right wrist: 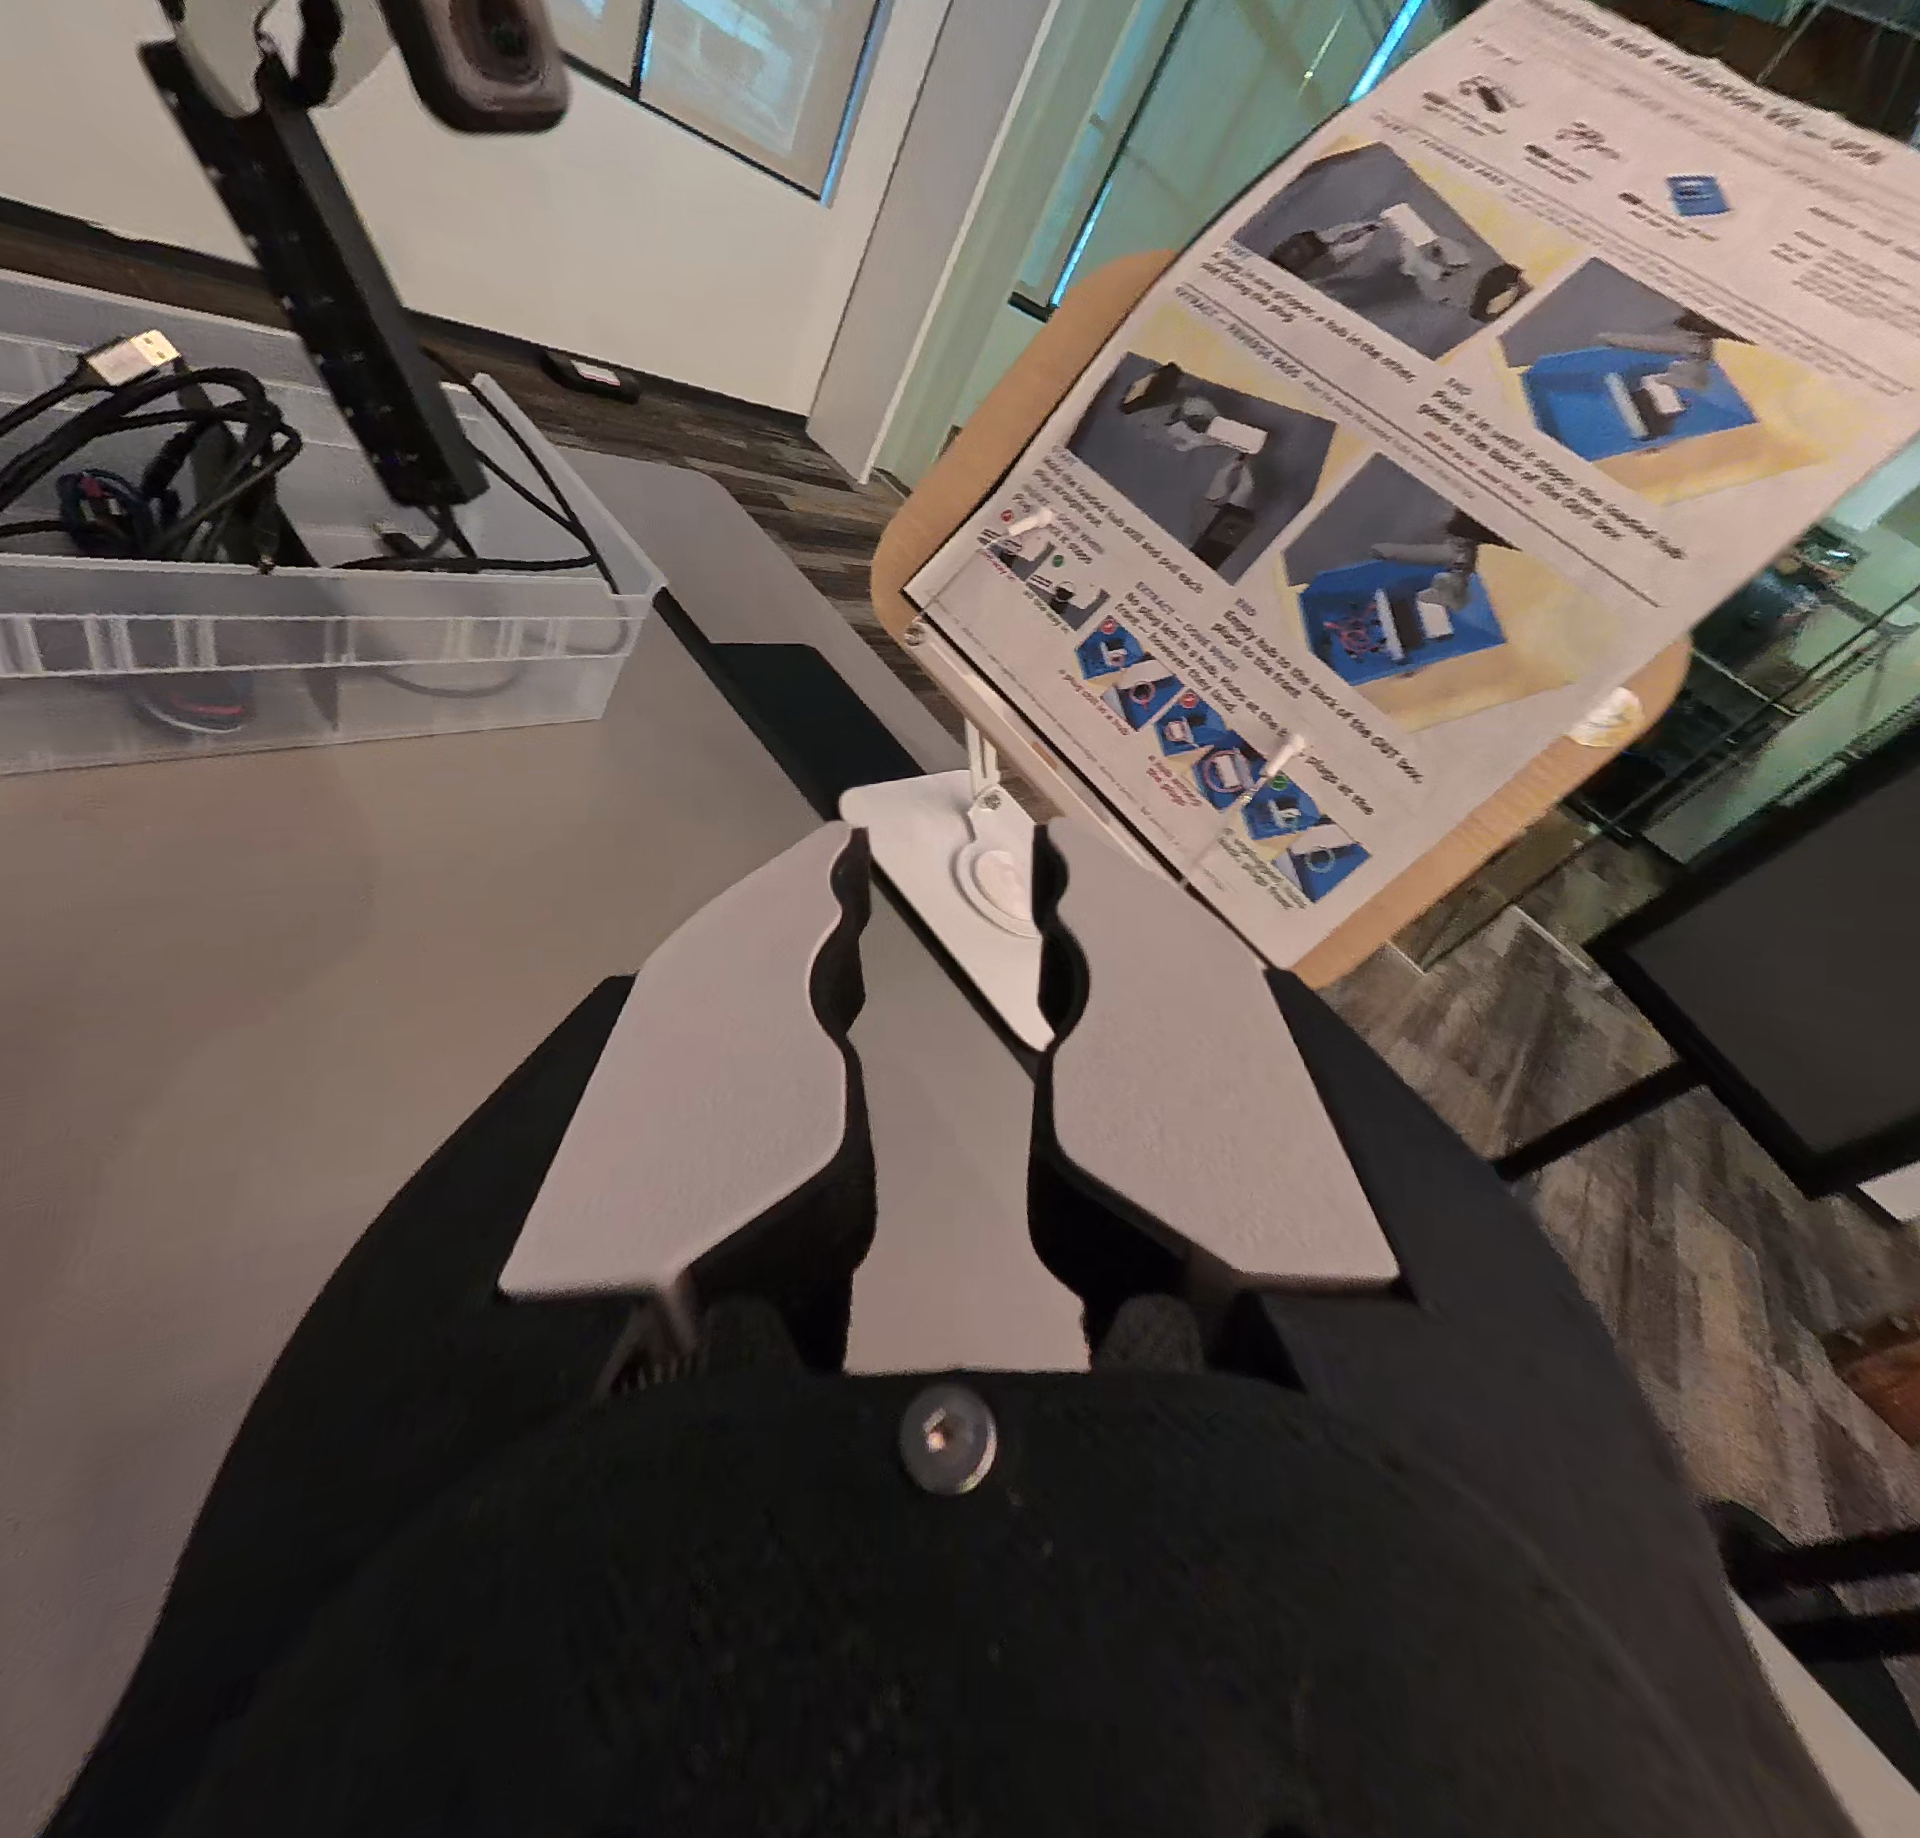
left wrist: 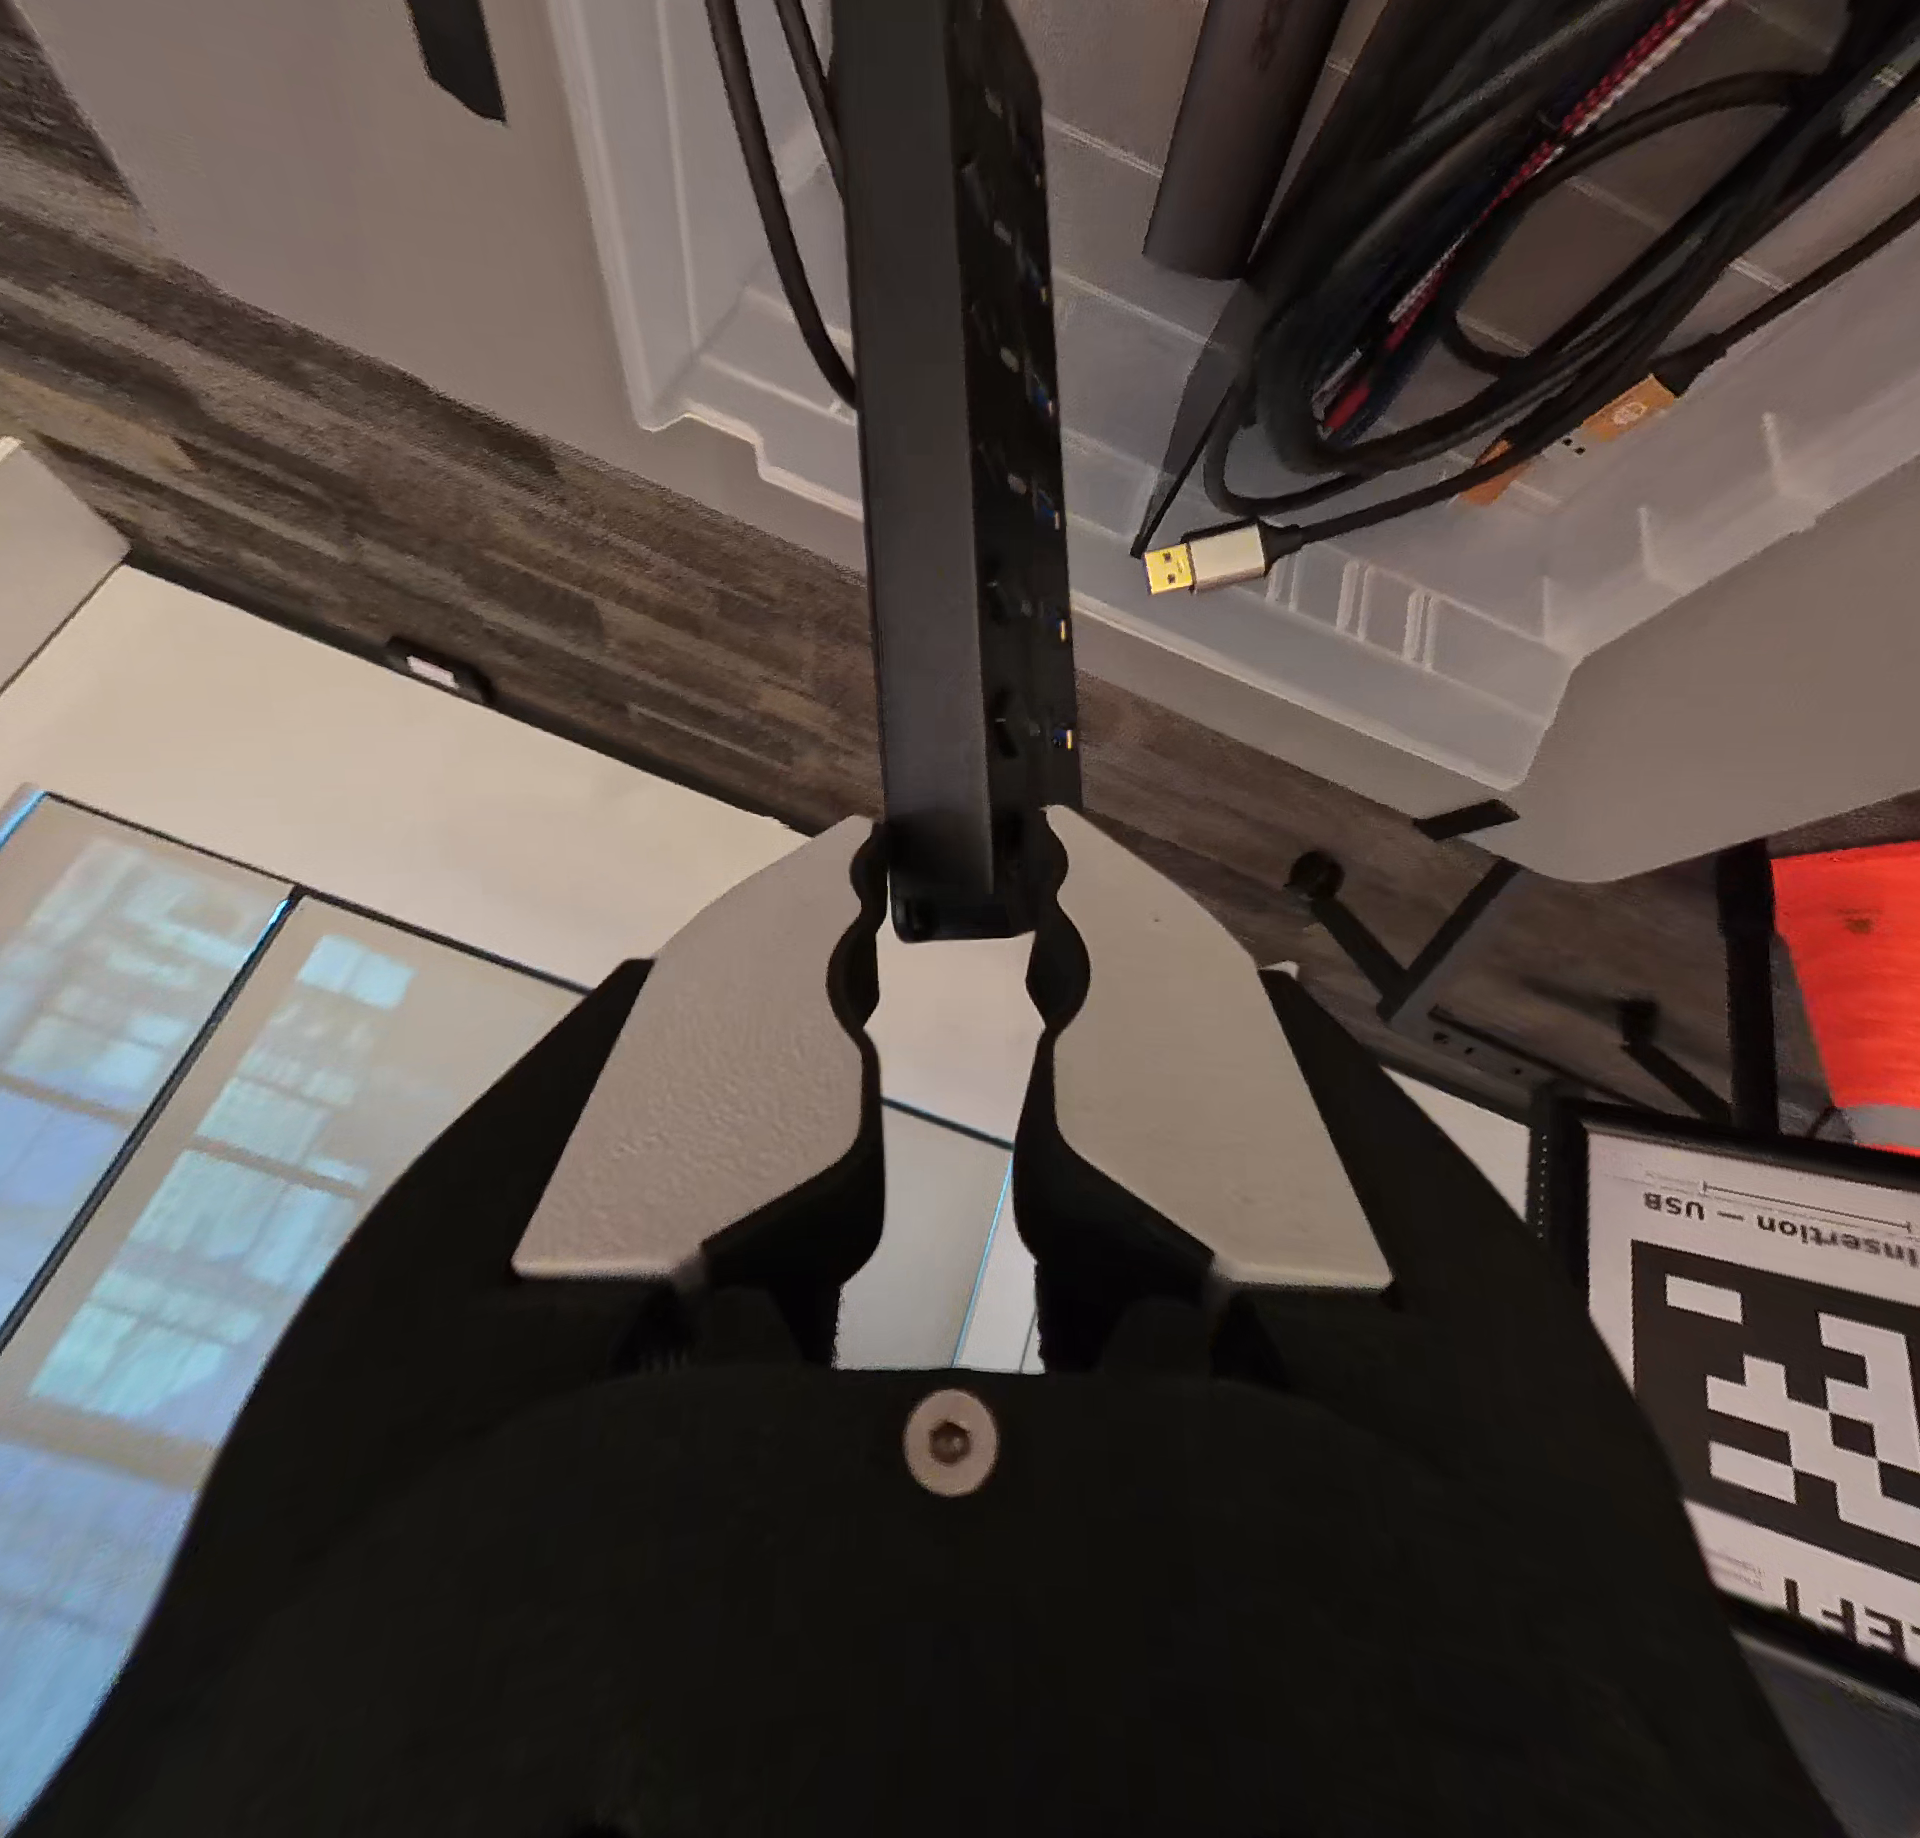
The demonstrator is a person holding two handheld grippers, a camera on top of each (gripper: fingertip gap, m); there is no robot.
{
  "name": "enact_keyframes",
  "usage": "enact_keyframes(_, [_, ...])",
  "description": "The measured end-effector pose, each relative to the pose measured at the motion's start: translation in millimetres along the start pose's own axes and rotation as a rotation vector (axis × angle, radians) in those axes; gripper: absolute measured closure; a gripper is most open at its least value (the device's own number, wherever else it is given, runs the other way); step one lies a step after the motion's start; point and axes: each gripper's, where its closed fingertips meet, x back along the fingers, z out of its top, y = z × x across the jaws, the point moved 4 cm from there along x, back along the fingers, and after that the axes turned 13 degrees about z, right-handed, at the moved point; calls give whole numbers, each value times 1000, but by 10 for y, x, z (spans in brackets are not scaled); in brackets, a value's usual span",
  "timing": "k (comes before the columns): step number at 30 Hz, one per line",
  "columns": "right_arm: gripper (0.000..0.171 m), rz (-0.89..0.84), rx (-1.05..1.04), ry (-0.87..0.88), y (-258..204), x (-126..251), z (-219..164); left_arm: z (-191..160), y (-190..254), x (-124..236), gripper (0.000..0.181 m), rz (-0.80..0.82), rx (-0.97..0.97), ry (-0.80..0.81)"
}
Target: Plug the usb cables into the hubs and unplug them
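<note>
- Hub [left wrist: 961, 458], a long, slim black bar with a matte face and a row of small ports along one edge, is clamped by its near end in the left gripper [left wrist: 961, 879], whose fingers close narrowly on both sides of it.
- Hub's far end reaches over a clear plastic bin [left wrist: 1351, 635] with ribbed walls.
- Cables [left wrist: 1538, 261], mostly black and rubbery, one braided in red and white, lie coiled in the bin; a USB plug [left wrist: 1210, 564] with a silvery metal shell and a gold tip rests near the bin's edge, apart from the hub.
- Right gripper [right wrist: 951, 889] stands moderately open and holds nothing; its grey, wavy-edged fingers [right wrist: 727, 1040] hover over the smooth grey table [right wrist: 312, 957].
- Printed instruction sheet [right wrist: 1403, 500] on brown cardboard leans on a white stand [right wrist: 935, 832], probably metal.
- Floor [right wrist: 1558, 1113] is mottled grey-brown carpet; glass partitions line the room.
</note>
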Motion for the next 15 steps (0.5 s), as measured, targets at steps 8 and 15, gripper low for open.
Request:
enact_keyframes(8, [139, 113, 20, -26, -279, -301, -72, -56, -35, 557, 157, 64, -15, 4])
enact_keyframes(15, [139, 138, 34, -9, -364, -321, -10, -105, 245, 380, 157, 42, 97, 12])
